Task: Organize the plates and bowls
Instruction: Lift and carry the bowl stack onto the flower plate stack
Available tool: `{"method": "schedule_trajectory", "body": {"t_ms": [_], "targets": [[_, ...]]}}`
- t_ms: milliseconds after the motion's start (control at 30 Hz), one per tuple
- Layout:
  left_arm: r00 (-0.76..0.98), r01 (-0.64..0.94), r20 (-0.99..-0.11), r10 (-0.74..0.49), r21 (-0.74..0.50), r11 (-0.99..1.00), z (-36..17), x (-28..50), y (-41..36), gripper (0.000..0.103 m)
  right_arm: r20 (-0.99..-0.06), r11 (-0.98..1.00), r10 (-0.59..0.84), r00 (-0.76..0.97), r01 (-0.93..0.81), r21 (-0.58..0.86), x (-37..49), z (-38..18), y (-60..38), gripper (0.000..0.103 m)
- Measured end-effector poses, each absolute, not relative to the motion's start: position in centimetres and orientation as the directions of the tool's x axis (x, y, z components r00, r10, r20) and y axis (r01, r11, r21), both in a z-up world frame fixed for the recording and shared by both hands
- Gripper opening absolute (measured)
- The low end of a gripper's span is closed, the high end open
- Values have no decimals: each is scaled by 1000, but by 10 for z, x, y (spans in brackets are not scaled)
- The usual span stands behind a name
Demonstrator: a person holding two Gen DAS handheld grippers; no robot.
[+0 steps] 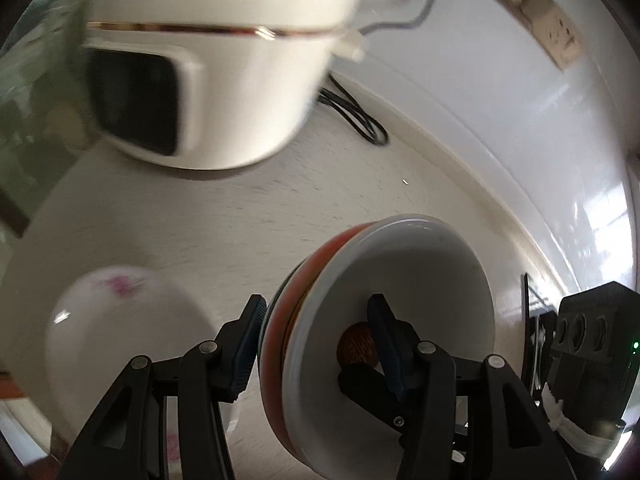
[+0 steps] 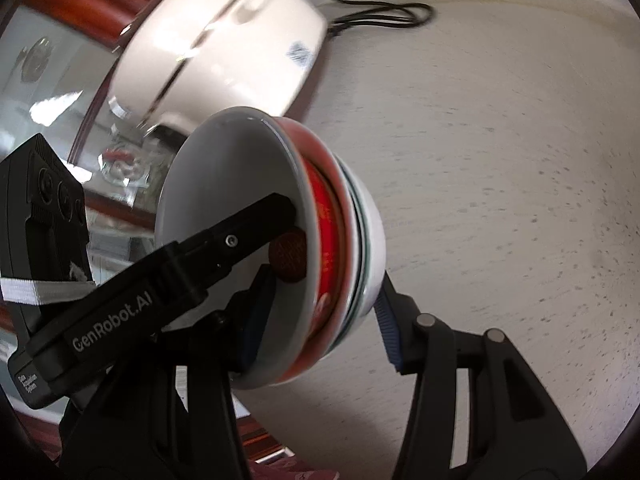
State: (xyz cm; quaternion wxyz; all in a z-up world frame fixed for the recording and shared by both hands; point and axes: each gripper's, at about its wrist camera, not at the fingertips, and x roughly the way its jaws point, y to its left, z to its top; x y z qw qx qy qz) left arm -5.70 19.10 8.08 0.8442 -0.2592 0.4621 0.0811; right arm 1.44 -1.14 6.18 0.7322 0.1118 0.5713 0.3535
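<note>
Left gripper [image 1: 316, 340]: clamped half-wide on bowl stack [image 1: 384, 320], one finger inside.
Right gripper [image 2: 320, 300]: likewise clamped on it.
Stack: held tilted above counter [image 2: 500, 160], before cooker [image 1: 224, 80].
Floral bowl [image 1: 120, 344]: seen lower left.

Daylight is flooding in bright from beyond the fingers, glaring off the glossy wall [image 1: 560, 168] and putting hot spots on the white rice cooker [image 1: 224, 80]. The cooker and the surface [image 2: 500, 200] are smearing with motion blur, while the fingers [image 1: 248, 344] are staying sharp. Fisheye bending is warping everything, with edges going black.
</note>
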Motion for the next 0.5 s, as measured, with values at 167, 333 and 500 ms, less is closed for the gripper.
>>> {"method": "schedule_trajectory", "body": {"t_ms": [167,333,500], "targets": [[575,-454,-817,-41,-361,815,91,-97,221,53,-746,673,665,45,-469,572,-7,74,18,52],[567,-516,-823,-11,-366,775,88,-126,245,53,-749,633,662,-16,-523,571,-26,74,55,52],[559,-542,-829,-2,-368,755,81,-144,260,53,-761,623,647,-51,-539,566,-32,68,82,52]]}}
